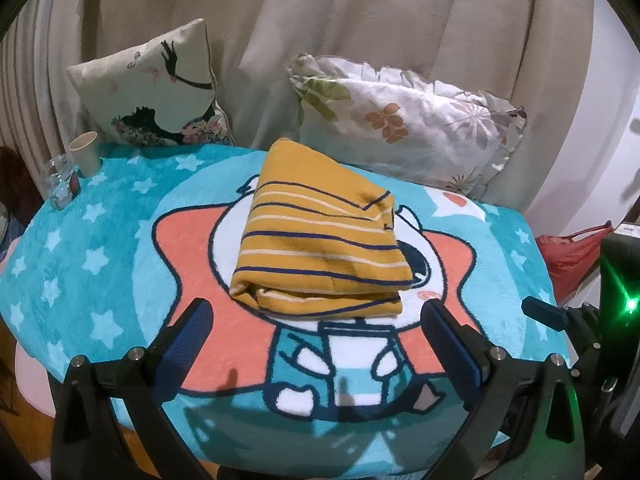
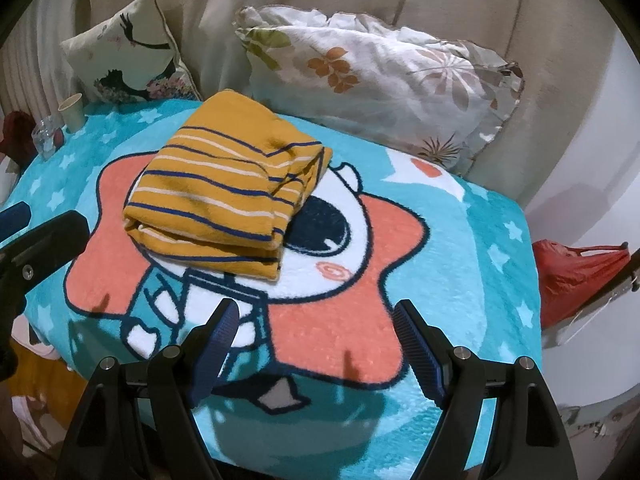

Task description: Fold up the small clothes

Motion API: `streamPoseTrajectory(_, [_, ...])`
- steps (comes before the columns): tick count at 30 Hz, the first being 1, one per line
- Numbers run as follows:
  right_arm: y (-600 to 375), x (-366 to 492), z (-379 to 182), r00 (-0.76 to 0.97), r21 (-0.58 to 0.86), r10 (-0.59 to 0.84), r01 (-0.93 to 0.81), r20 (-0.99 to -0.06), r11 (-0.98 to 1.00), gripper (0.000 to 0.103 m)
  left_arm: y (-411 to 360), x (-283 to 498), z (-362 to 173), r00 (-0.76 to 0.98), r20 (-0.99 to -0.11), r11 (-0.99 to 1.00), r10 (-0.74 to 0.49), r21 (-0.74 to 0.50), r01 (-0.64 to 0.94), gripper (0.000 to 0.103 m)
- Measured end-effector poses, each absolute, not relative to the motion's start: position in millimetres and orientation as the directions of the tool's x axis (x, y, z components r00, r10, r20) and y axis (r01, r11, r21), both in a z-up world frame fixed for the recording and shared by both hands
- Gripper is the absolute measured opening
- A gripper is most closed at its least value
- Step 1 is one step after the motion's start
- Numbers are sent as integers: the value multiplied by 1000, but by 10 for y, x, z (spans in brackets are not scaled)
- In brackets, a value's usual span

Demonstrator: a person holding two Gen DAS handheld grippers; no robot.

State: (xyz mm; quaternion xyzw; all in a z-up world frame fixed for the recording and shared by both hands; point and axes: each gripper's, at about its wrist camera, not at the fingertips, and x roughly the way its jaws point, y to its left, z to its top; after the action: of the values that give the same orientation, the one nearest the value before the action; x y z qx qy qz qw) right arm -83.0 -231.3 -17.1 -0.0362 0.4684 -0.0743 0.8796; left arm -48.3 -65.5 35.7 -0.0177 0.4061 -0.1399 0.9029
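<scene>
Blue ribbed pads point(image 1: 182, 350) on black fingers, nearest: left gripper point(image 1: 318, 320) spread wide, empty, hovering just short of the garment's near edge. Same build on right gripper point(image 2: 316, 326), likewise parted and holding nothing, set further to the right of the bundle over the coral star print. Turquoise fleece blanket point(image 2: 480, 264) with cartoon figure and pale stars, spread as work surface. Mustard striped top point(image 1: 320, 240) at blanket centre, navy and cream bands, already folded into a thick rectangular stack of several layers; open layered edge toward the grippers, one corner at the right side slightly lifted and uneven. Judged near completion: remaining work probably a final tidy or transfer. Advice for that: close low on the full thickness of the near edge, both sides at once, to keep layers from sliding; press the raised right corner flat before lifting; avoid pinching the fleece beneath. Paper cup point(image 1: 86, 154) and clear glass jar point(image 1: 60, 184) at far left blanket edge, well apart. Two cushions beyond, crane-print cushion point(image 1: 160, 92) and floral cushion point(image 1: 404, 120), against beige drapery. Red bag point(image 2: 576, 276) off the right side.
</scene>
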Motion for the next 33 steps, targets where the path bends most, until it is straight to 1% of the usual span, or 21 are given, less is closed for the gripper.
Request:
streamPoseTrajectory(15, [-2346,-866,-144,567,-118,-155,102,-809,988,84,-684,-531,362,634,-735,966,-240,-114,234,103])
streamPoseTrajectory(26, [-2235,-762,-155,569,-122,-155,96,-807,988,84,-553,-349,246,593,-765,965,-252,-150,217,103])
streamPoseTrajectory(33, [-2077,-571,-183,566,-131,-155,82,-810,988,84,-467,-145,152,566,-802,977,-191,-100,187,103])
